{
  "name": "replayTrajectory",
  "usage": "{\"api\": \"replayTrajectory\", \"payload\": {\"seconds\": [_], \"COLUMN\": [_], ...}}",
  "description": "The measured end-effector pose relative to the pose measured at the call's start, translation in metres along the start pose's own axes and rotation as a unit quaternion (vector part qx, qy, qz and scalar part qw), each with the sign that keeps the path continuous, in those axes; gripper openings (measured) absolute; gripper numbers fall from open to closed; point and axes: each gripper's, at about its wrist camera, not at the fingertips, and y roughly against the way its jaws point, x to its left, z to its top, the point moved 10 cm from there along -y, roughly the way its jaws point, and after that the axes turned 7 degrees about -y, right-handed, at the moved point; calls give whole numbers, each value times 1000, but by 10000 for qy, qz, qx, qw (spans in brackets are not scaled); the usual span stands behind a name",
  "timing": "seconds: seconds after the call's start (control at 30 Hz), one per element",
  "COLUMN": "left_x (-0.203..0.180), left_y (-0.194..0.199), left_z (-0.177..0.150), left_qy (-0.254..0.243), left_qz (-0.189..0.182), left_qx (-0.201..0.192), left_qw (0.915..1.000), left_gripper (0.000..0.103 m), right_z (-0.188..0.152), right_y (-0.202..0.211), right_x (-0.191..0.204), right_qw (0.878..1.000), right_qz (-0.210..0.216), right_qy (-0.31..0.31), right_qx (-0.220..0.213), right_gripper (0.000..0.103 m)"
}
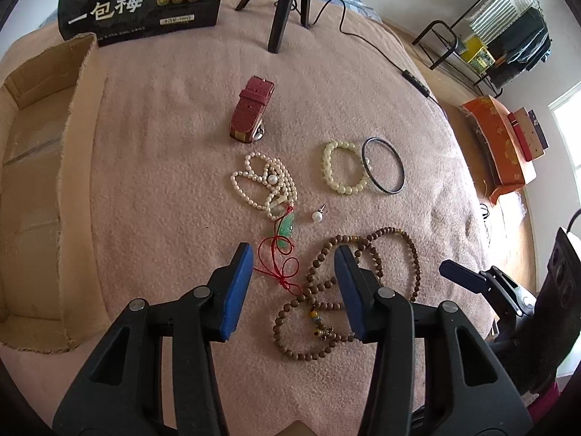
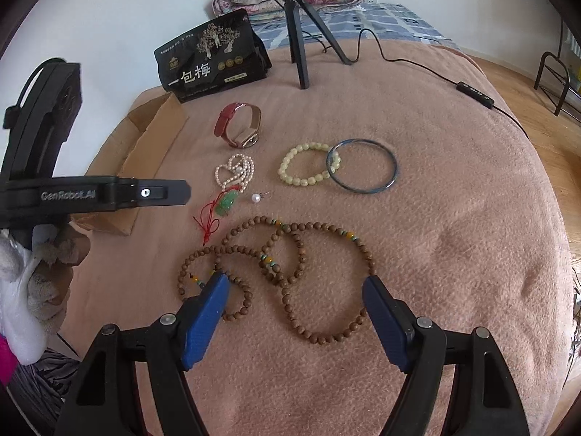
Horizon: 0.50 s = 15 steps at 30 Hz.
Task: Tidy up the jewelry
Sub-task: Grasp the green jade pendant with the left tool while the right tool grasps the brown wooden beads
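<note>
Jewelry lies spread on a pink blanket (image 1: pixel 163 181). My left gripper (image 1: pixel 293 250) is open just above it, its blue pads on either side of the red cord of a jade pendant (image 1: pixel 287 229) and the edge of a brown wooden bead necklace (image 1: pixel 414 254). Beyond lie a pearl necklace (image 1: pixel 265 181), a single pearl stud (image 1: pixel 318 216), a pale green bead bracelet (image 1: pixel 341 189), a dark bangle (image 1: pixel 388 192) and a red-strapped watch (image 1: pixel 250 109). My right gripper (image 2: pixel 296 278) is open over the brown bead necklace (image 2: pixel 261 219), pressing on nothing.
An open cardboard box (image 1: pixel 72 145) sits at the blanket's left edge. Behind it stands a black snack bag (image 1: pixel 141 3). At the back are a tripod (image 1: pixel 283 7) and a cable with an inline remote (image 1: pixel 415 80). An orange box (image 1: pixel 497 138) lies on the floor to the right.
</note>
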Motion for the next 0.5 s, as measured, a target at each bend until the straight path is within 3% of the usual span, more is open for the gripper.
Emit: {"api": "replayTrajectory", "payload": {"seconds": [0.2, 0.5], "left_x": [8, 5], "left_y": [-23, -37], "left_z": [7, 3], "left_qy": [-30, -86], "left_qz": [366, 309], "left_qx": [167, 318], "left_qw": [9992, 9990], "left_gripper": [44, 35], "right_z": [-5, -11], "right_y": [-13, -35], "right_x": [7, 19], "right_qw": [9999, 9991], "right_qz": [-13, -50], "right_qy": [100, 339], "right_qx": [102, 258], "right_gripper": [79, 79]}}
